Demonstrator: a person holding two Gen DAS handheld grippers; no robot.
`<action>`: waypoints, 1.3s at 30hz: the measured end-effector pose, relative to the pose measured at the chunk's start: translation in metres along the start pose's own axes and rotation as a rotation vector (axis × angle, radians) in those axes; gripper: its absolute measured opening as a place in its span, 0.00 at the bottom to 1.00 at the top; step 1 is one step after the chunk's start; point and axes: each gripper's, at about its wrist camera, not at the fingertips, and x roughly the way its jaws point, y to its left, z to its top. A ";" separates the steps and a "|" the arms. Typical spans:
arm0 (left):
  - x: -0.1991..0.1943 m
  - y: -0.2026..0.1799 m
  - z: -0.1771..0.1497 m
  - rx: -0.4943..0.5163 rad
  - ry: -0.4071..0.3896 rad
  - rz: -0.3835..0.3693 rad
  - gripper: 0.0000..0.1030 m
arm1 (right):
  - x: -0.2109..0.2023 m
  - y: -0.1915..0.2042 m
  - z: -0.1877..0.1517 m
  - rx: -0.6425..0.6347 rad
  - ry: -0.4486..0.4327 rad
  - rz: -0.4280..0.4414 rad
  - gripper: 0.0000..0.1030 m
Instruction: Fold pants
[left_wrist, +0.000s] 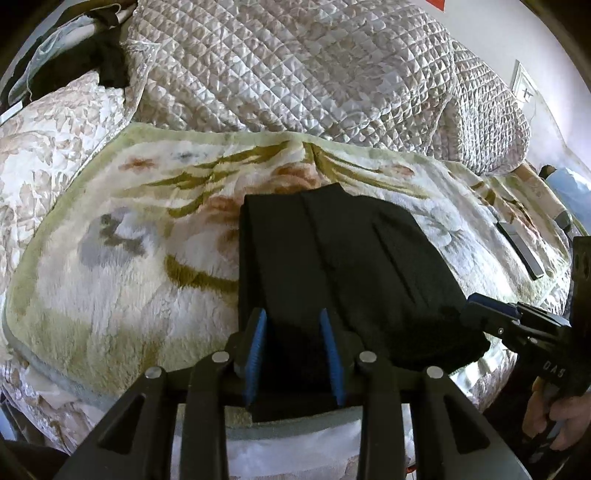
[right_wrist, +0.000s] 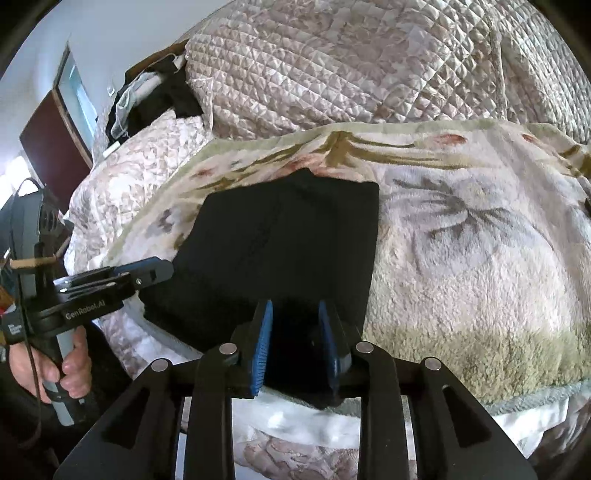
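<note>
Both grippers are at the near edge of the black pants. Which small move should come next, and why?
Probably close both grippers on the near edge. The left gripper and right gripper stand open around the edge of the black pants, which lie flat on the blanket.

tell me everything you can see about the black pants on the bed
The black pants are folded into a compact, roughly rectangular stack lying flat on a fluffy floral blanket. The fabric looks matte, soft and fairly thick, with lengthwise creases across the top layer. The near edge hangs slightly over the blanket's edge. The left gripper and right gripper each straddle that near edge with blue pads apart; whether they touch the cloth is unclear.
</note>
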 end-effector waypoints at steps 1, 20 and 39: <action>0.001 0.000 0.002 0.002 -0.002 0.003 0.38 | 0.000 -0.001 0.002 0.000 0.000 0.002 0.26; 0.045 0.039 0.024 -0.116 0.037 -0.107 0.54 | 0.037 -0.044 0.031 0.162 0.072 0.046 0.42; 0.062 0.048 0.017 -0.252 0.058 -0.253 0.55 | 0.058 -0.052 0.028 0.253 0.087 0.121 0.38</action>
